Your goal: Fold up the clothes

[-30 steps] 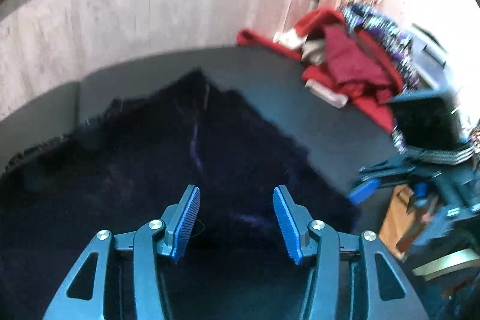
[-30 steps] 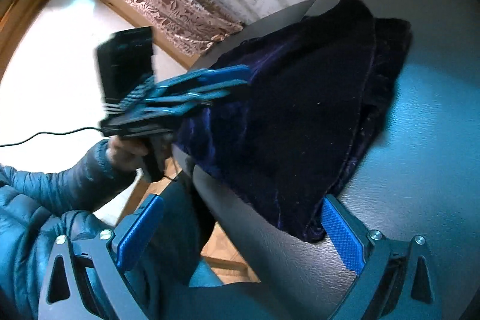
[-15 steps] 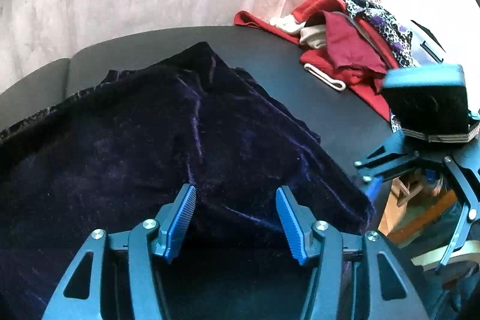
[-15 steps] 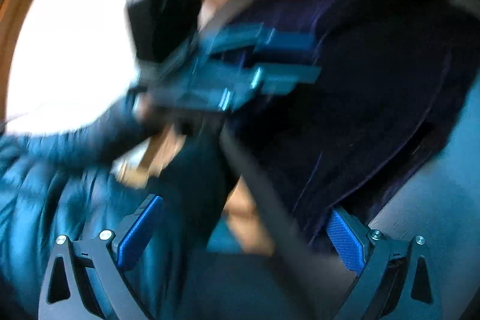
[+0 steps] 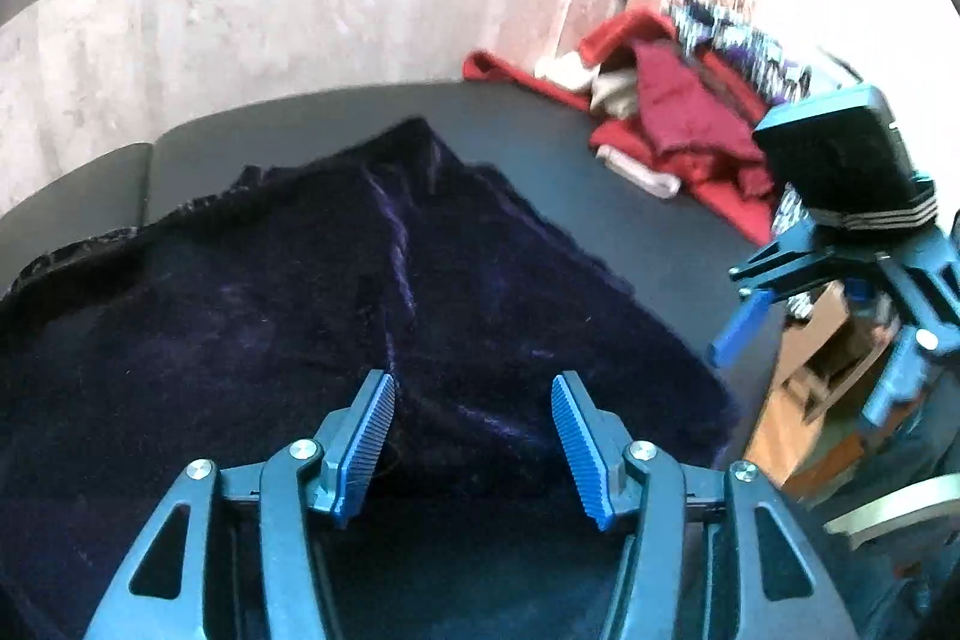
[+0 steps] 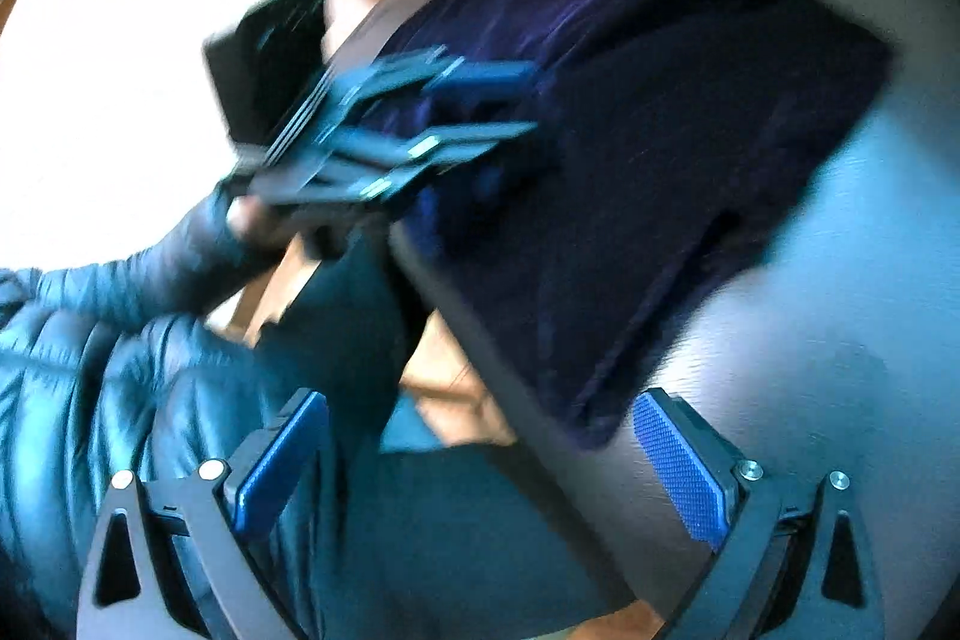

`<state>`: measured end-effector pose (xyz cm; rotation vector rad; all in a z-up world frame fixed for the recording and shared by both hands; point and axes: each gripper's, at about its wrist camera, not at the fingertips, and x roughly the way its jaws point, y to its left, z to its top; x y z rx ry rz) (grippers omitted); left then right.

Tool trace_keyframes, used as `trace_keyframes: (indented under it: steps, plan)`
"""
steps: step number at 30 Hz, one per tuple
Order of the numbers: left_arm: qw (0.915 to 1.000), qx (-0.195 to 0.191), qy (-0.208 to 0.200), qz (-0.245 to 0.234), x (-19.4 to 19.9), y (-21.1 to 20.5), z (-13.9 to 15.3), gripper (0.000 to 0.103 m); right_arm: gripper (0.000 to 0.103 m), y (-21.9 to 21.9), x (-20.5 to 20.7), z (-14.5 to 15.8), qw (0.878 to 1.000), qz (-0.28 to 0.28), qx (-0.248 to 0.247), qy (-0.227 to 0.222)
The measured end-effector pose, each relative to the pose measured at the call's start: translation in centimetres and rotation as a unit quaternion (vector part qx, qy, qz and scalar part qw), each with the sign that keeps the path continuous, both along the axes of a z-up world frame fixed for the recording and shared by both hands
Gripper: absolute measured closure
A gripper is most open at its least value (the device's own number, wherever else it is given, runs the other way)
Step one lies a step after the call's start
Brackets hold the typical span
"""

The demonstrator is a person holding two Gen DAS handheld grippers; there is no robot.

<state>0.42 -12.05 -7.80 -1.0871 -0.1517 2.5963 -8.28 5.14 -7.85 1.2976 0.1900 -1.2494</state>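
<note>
A dark purple velvet garment [image 5: 288, 328] lies spread on the grey table [image 5: 630, 214], folded over on itself; it shows again in the right wrist view as a dark garment [image 6: 690, 160]. My left gripper [image 5: 474, 436] hovers over the garment's near part, open, with only cloth below its blue pads. My right gripper [image 6: 480, 460] is open wide above the table's near edge, close to the garment's near corner [image 6: 594, 430], gripping nothing. In the left wrist view the right gripper [image 5: 744, 322] appears off the table's right edge. The right view is blurred.
A heap of red, white and patterned clothes [image 5: 678, 124] lies at the table's far right corner. A person's padded blue sleeve [image 6: 90, 340] and hand hold the left gripper [image 6: 456, 112]. A wooden chair and floor [image 5: 822, 370] show beyond the table's right edge.
The left gripper's jaws have spread slightly wider and the hand has shifted a little over the garment. The right gripper has swung and tilted, blurring its view; its jaws stay wide.
</note>
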Motion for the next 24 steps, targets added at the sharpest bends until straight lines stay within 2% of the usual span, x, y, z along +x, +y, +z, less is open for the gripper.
trace_keyframes:
  steps: [4, 6, 9, 10, 12, 14, 16, 17, 18, 19, 22, 24]
  plan:
    - [0.999, -0.013, 0.025, 0.036, 1.1, -1.7, 1.0, 0.047, 0.0, -0.5, -0.7, 3.0, 0.994, -0.067, -0.082, 0.038]
    - [0.997, -0.024, 0.028, 0.068, 1.3, -2.9, 1.2, 0.047, 0.0, -2.4, -0.9, 3.9, 0.986, -0.096, -0.108, 0.077]
    - [0.9916, -0.048, 0.011, 0.12, 1.3, -4.7, 0.7, 0.047, 0.0, -5.6, -0.9, 3.7, 0.974, -0.14, -0.115, 0.132]
    - [0.9875, -0.066, 0.0, 0.143, 1.3, -5.5, 0.2, 0.047, 0.0, -6.8, -1.2, 3.3, 0.971, -0.154, -0.108, 0.145]
    - [0.9812, -0.081, -0.025, 0.173, 1.5, -6.6, -0.8, 0.047, 0.0, -8.7, -1.7, 2.1, 0.97, -0.171, -0.091, 0.146]
    - [0.9803, -0.045, -0.036, 0.189, 2.2, -8.1, -1.7, 0.047, 0.0, -9.7, -2.5, 0.1, 0.972, -0.182, -0.052, 0.141]
    - [0.9796, -0.034, -0.039, 0.194, 2.7, -8.3, -1.9, 0.048, 0.0, -9.6, -2.9, -1.1, 0.968, -0.183, -0.02, 0.173]
    - [0.9793, -0.03, -0.04, 0.196, 3.0, -8.3, -2.0, 0.048, 0.009, -9.2, -2.5, -1.1, 0.965, -0.172, -0.022, 0.196]
    - [0.9796, -0.022, -0.041, 0.196, 3.2, -8.2, -2.1, 0.048, 0.028, -8.8, -2.0, -1.1, 0.959, -0.164, -0.014, 0.231]
    - [0.9799, -0.013, -0.042, 0.194, 3.3, -8.1, -2.2, 0.048, 0.034, -8.4, -1.8, -1.1, 0.953, -0.16, -0.006, 0.257]
    - [0.9802, 0.028, -0.05, 0.19, 3.6, -8.0, -2.4, 0.048, 0.034, -7.1, -2.6, -0.8, 0.954, -0.175, -0.015, 0.242]
    - [0.9808, 0.035, -0.05, 0.185, 3.8, -7.9, -2.2, 0.048, 0.034, -6.4, -3.0, -0.7, 0.955, -0.181, -0.015, 0.235]
